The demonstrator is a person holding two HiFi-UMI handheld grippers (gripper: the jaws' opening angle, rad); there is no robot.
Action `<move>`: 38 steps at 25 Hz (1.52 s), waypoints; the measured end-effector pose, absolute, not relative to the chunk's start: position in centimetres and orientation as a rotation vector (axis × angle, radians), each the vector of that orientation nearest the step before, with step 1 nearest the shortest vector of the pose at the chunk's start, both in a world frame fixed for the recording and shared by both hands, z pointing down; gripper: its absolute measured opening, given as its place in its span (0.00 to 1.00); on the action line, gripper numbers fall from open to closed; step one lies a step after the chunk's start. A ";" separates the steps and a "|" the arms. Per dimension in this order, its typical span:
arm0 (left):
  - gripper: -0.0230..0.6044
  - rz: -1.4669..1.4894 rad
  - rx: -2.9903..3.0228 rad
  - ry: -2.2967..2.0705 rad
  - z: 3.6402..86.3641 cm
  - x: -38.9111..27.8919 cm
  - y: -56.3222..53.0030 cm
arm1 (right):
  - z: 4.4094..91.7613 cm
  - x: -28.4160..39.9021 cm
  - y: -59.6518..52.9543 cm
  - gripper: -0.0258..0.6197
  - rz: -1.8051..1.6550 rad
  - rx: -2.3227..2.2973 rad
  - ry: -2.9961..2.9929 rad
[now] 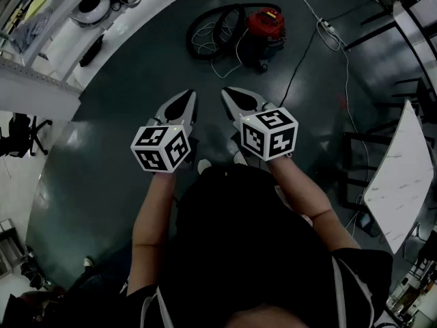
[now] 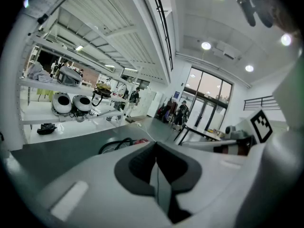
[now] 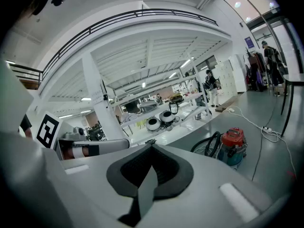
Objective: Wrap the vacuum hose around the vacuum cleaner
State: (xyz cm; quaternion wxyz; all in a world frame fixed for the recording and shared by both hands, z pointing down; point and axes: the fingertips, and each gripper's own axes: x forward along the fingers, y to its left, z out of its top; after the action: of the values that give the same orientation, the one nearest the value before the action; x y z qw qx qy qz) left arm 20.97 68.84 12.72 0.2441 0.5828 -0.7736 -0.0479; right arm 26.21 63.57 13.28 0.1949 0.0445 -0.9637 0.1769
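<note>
The left gripper (image 1: 188,97) and the right gripper (image 1: 227,93) are held side by side in front of the person, each with its jaws pressed together on nothing, both pointing slightly down toward the dark floor (image 1: 123,149). Since both are closed, reaching the hose without opening first would probably only nudge it aside. The hose (image 3: 208,140) lies in loose black loops on the floor, with a thin white cord (image 1: 213,64) running through and beside them, so a careless grasp could pinch cord and hose together and wind both around the body. A hard pull on the hose might also tip or drag the red vacuum cleaner (image 1: 266,27), which looks light. Both of the task's things sit well apart from the 2 grippers, straight ahead of them and slightly to the right, the hose on the cleaner's left side.
</note>
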 end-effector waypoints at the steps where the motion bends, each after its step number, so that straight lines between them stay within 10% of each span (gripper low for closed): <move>1: 0.05 -0.129 1.593 -2.118 12.7 20.8 68.7 | 13.2 26.0 63.3 0.03 0.489 0.124 -2.707; 38: 0.05 -0.068 1.492 -2.004 20.1 20.2 56.8 | 20.3 25.9 50.8 0.03 0.598 0.096 -2.572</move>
State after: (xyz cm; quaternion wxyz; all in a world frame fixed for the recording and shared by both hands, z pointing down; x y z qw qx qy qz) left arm 20.20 56.84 20.13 0.3157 0.5663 -0.7609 -0.0259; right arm 25.86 50.80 20.33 0.2470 0.0351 -0.9432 0.2194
